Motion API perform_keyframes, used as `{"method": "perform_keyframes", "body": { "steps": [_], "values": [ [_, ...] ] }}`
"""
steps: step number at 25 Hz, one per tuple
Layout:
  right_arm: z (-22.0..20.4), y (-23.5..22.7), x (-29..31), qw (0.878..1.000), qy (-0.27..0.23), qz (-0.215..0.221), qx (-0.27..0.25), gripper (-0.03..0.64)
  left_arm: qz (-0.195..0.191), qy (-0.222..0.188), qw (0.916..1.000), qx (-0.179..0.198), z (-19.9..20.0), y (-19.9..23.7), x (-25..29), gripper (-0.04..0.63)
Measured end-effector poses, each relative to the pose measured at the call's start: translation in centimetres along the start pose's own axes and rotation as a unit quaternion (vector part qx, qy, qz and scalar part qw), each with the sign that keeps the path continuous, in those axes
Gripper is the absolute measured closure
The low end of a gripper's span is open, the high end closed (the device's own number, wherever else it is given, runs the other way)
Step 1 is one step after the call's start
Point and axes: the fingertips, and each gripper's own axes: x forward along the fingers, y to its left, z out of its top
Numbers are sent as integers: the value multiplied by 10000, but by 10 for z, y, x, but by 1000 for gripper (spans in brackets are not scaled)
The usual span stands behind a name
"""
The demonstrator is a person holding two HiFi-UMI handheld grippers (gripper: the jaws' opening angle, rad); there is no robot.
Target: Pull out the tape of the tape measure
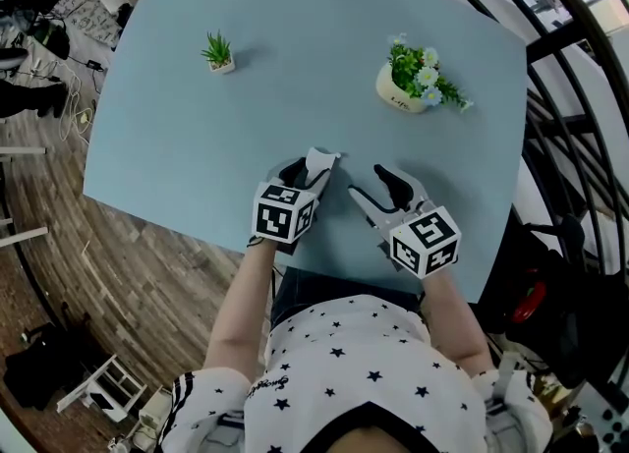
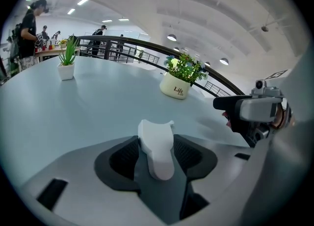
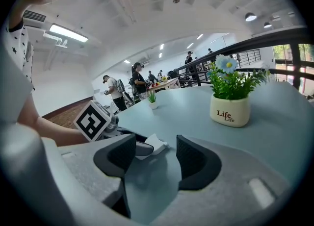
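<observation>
Left gripper: fingers clamped on the tape measure, one pad on each flank. The white case sits between them with its long axis along the fingers. Its notched far end projects past the tips, away from the person.

Right gripper: fingers apart, nothing between them. It sits just to the right of the left gripper, near the front edge of the bench.

Location of the tape measure: held low over the bench, in front of the person. Contact with the bench surface cannot be confirmed.

Governing relation: from the right gripper, the case lies ahead and slightly left, close beyond the left fingertip. The open fingers already face it. The right gripper is the only free one, so the pull falls to it.

No tape is seen drawn out, and the tape tip cannot be made out in any view.

Assessment: the case is secured and the pull has not begun. The next move calls for the right fingers to close on the tape end at the exposed part of the case, then draw away from the left gripper.
</observation>
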Motion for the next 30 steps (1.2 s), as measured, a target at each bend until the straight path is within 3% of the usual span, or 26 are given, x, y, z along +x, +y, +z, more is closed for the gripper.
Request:
{"method": "perform_keyframes", "body": {
  "steps": [13, 23, 30],
  "values": [
    [-2, -4, -8, 9998, -85, -117, 109, 374, 151, 126, 9997, 163, -6, -15, 7, 380],
    [2, -2, -19, 9996, -192, -187, 74, 374, 239, -30, 9991, 345, -9, -20, 0, 390],
    [0, 1, -26, 9996, -200, -211, -7, 374, 151, -208, 9993, 267, -11, -27, -15, 393]
  ]
}}
